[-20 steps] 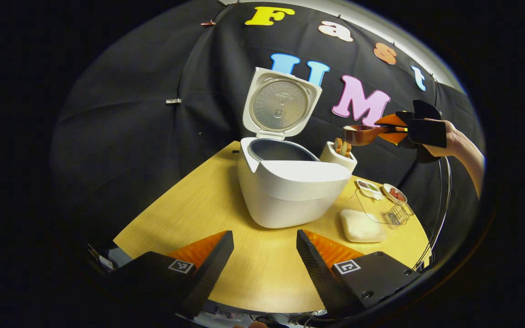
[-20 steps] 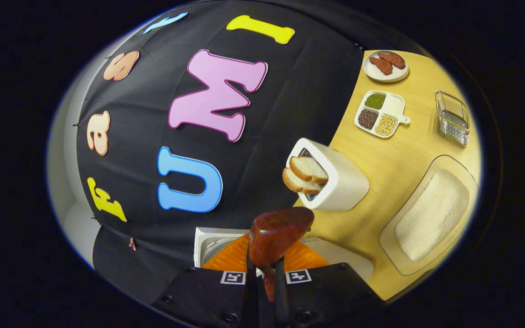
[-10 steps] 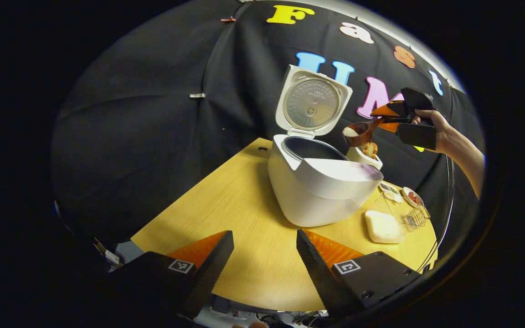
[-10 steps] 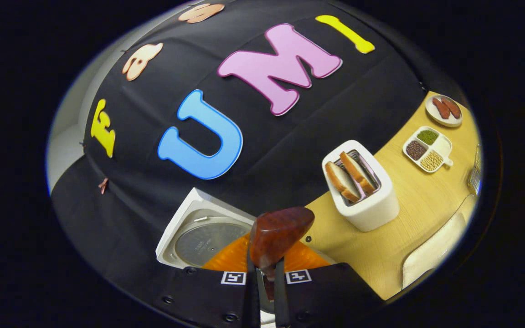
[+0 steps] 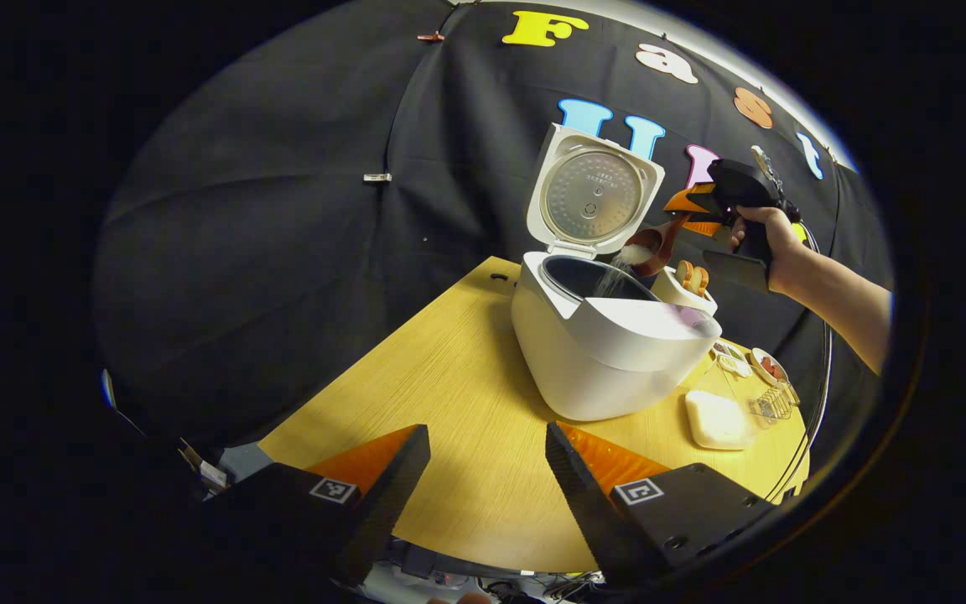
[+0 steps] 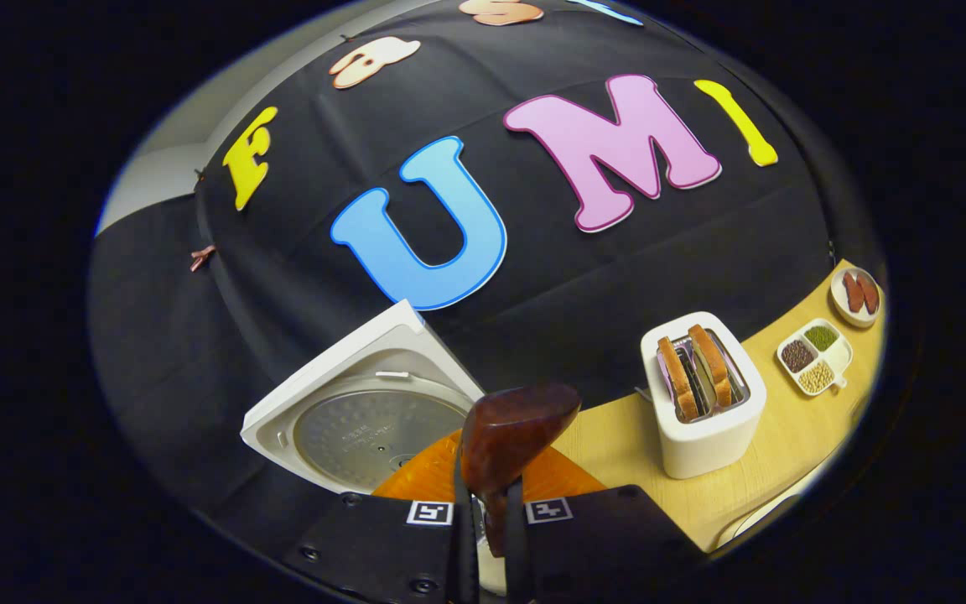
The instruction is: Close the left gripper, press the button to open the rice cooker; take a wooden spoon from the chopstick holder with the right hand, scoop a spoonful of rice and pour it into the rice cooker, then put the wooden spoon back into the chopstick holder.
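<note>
Left gripper view has the rice cooker [image 5: 609, 335] standing lid-up on the far right of the table [image 5: 449, 403], with the right gripper [image 5: 693, 210] above its far rim. That gripper is clenched on the handle of the wooden spoon [image 5: 649, 249]; the bowl tilts down-left over the pot and rice spills from it. The spoon's long axis runs from the jaws toward the open lid [image 6: 366, 419]. The left gripper [image 5: 487, 457] hangs released at the near edge, well apart from the cooker. Its button and the chopstick holder are hard to make out, and in the right gripper view the spoon's bowl hides the pot.
</note>
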`<move>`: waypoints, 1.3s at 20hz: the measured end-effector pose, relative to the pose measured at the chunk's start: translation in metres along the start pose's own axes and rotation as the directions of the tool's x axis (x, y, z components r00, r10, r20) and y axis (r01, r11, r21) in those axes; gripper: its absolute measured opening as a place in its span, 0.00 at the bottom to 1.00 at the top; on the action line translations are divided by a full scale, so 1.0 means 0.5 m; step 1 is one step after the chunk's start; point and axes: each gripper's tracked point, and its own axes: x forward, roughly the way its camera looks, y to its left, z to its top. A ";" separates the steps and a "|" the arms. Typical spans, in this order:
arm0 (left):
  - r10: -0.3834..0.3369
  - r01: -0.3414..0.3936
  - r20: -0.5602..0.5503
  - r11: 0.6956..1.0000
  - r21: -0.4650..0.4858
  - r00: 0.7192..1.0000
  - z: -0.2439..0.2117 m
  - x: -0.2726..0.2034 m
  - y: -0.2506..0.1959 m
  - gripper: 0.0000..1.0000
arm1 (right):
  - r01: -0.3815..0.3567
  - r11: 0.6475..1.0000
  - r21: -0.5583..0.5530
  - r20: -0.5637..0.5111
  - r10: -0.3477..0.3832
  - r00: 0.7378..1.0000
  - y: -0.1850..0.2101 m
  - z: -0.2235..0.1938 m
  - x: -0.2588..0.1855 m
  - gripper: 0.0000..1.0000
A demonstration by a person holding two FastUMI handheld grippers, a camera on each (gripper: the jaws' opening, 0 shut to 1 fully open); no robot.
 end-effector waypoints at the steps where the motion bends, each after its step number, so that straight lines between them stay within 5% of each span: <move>1: 0.006 -0.006 -0.001 1.000 0.006 1.000 -0.004 0.000 0.003 0.96 | -0.007 0.998 -0.059 0.020 0.008 1.000 0.006 0.000 0.001 0.16; 4: 0.010 -0.010 -0.005 1.000 0.011 1.000 -0.009 -0.004 0.003 0.96 | -0.041 0.975 -0.218 0.043 0.052 0.998 0.024 -0.014 -0.009 0.16; 10: 0.012 -0.012 -0.012 1.000 0.008 1.000 -0.020 -0.011 0.001 0.96 | -0.134 0.926 -0.354 -0.001 0.143 0.990 0.066 -0.061 -0.017 0.16; 16: 0.019 -0.019 0.001 1.000 0.010 1.000 -0.016 -0.019 -0.012 0.96 | -0.213 0.827 -0.520 -0.046 0.222 0.974 0.094 -0.100 -0.036 0.17; 21: 0.008 -0.008 0.011 1.000 0.027 1.000 -0.011 -0.022 -0.044 0.96 | -0.296 0.701 -0.649 -0.107 0.301 0.948 0.127 -0.144 -0.073 0.17; 26: 0.006 -0.007 0.030 1.000 0.021 1.000 -0.004 -0.024 -0.084 0.96 | -0.324 0.739 -0.591 -0.110 0.324 0.940 0.134 -0.121 -0.098 0.17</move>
